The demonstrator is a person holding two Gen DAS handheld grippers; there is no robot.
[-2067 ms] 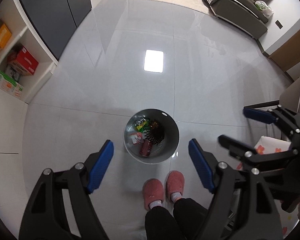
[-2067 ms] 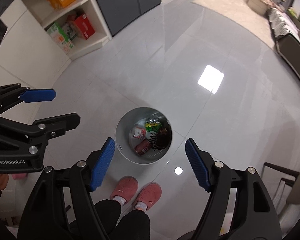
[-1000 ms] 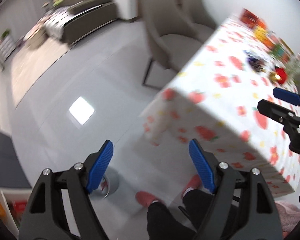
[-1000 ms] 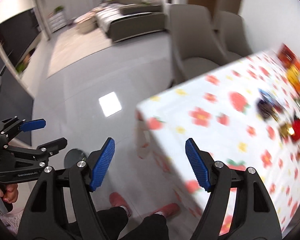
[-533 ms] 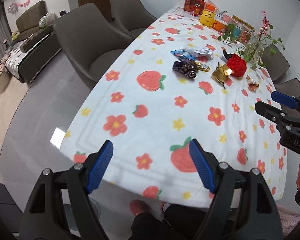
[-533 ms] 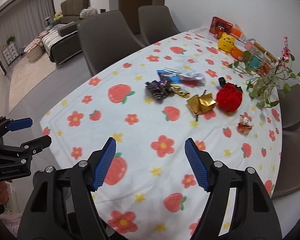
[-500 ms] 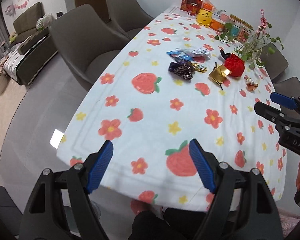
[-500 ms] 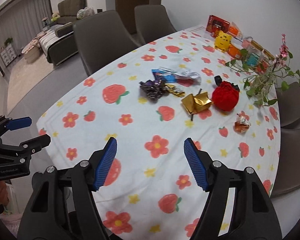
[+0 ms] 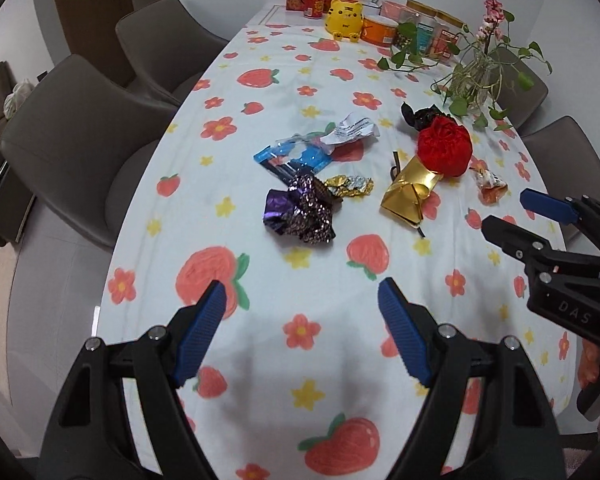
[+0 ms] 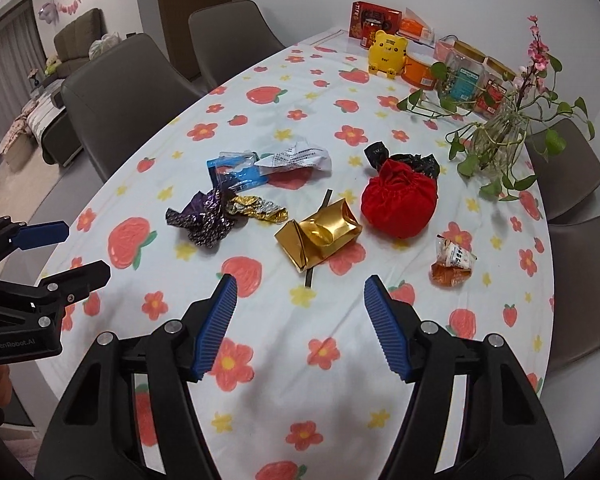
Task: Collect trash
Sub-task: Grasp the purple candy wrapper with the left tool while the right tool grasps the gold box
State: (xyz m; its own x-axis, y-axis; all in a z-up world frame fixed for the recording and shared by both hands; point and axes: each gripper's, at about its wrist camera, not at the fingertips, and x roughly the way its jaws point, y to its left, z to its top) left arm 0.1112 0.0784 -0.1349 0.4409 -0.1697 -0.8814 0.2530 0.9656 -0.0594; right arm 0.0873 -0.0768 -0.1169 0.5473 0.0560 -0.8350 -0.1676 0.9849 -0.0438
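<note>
Standing by the desk (image 9: 260,360) rn, strawberry-and-flower cloth on it, and the trash is all clumped mid-desk, well ahead of both grippers.

Left gripper (image 9: 300,316): wide, nothing between the blue pads, hovering over bare cloth near the front edge. Right gripper (image 10: 300,312): also spread w/ nothing in it, tho its jaws have just been closing in a bit.

The trash, imo:
- purple wrapper (image 9: 300,212), crumpled foil/plastic. Weighs basically nothing, crinkly, will squash flat. Pinch the puffed-up middle, not a loose corner or it'll slide out.
- gold foil scrap (image 9: 350,186) touching the purple one. Thin, so they prob need to come nearly flat to the cloth to catch it.
- gold box (image 10: 320,236), folded shiny card, half collapsed. Light but a bit stiff and slick; grab across the raised fold.
- blue packet (image 9: 296,158) + white crumpled paper (image 9: 352,130) just behind. Both soft; the paper's peak is the easy hold.
- small orange wrapper (image 10: 452,262) off to the right, apart from the rest.
- red pouch (image 10: 400,204), soft cloth w/ a gathered top, black crumpled plastic (image 10: 376,154) behind it. Can't tell if the pouch counts as trash tbh.

Plant vase (image 10: 500,128) at the back looks tippy, so I'd keep clear of it.
</note>
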